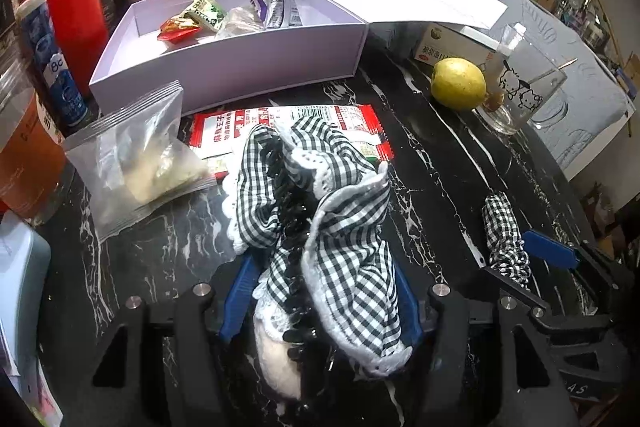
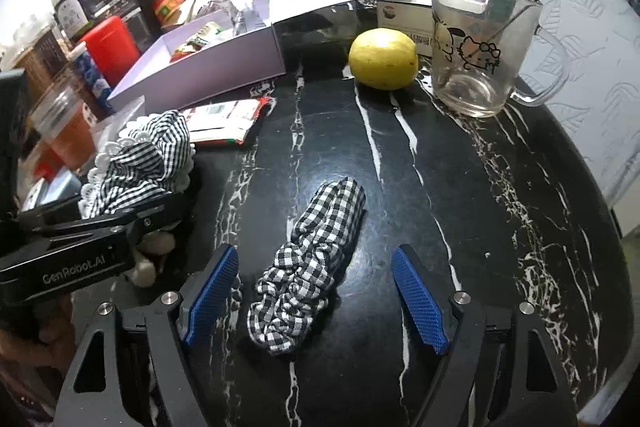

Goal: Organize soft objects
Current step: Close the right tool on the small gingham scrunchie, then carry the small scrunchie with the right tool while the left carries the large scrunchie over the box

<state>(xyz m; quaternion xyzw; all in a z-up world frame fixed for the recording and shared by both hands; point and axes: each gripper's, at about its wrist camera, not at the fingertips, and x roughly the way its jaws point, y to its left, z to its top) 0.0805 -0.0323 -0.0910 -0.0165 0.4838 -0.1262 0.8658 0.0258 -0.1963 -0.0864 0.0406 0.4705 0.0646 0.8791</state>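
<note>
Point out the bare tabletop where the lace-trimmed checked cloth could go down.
Bare marble lies between the small checked band, the lemon and the glass mug, and right of the band toward the table edge. Crowded: left, by the snack packet and lilac box.

Bare tabletop (image 2: 460,187) centre-right; lemon (image 2: 383,59), glass mug (image 2: 480,47) behind; box (image 2: 208,67) probably blocks left.

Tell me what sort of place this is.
Probably a lived-in home, at a cluttered black marble table. A cartoon-printed glass mug, a lemon and an open box of snack packets sit on it, with quilted cushioned seating behind.
</note>
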